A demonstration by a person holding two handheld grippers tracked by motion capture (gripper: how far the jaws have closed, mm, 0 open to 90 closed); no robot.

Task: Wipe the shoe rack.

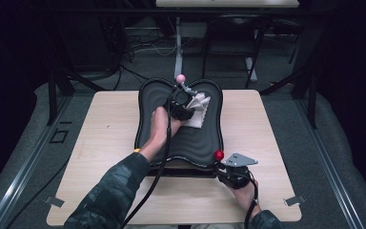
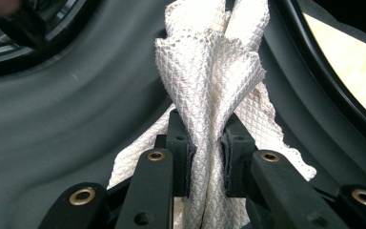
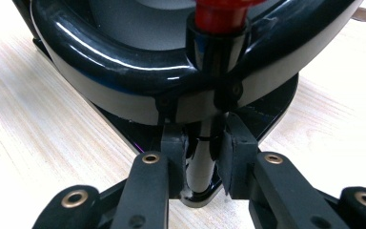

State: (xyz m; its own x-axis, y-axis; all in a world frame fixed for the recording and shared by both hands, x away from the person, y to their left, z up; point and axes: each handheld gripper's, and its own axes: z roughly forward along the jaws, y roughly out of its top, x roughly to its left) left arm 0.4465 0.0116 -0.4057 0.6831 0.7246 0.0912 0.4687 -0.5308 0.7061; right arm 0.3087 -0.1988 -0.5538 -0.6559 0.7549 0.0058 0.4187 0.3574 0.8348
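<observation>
Wooden tabletop (image 1: 100,157) carries the black tray (image 1: 190,148), its far edge partly hidden by the left gripper (image 1: 190,107), whose jaws pinch the white mesh cloth (image 2: 209,95) near the tray's far edge. Right gripper (image 3: 204,162) clamps the tray's near right corner post, its base blurred.

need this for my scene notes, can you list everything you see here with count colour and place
tray: 1, black, ribbed, centre of the table
cloth: 1, white mesh, bunched on the tray's far part
table: 1, light wood, under the tray
left gripper: 1, black with a pink knob, over the tray, shut on the cloth
right gripper: 1, black with a red knob and a grey plate, shut on the tray's near right corner
sleeves: 2, dark patterned, bottom edge
</observation>
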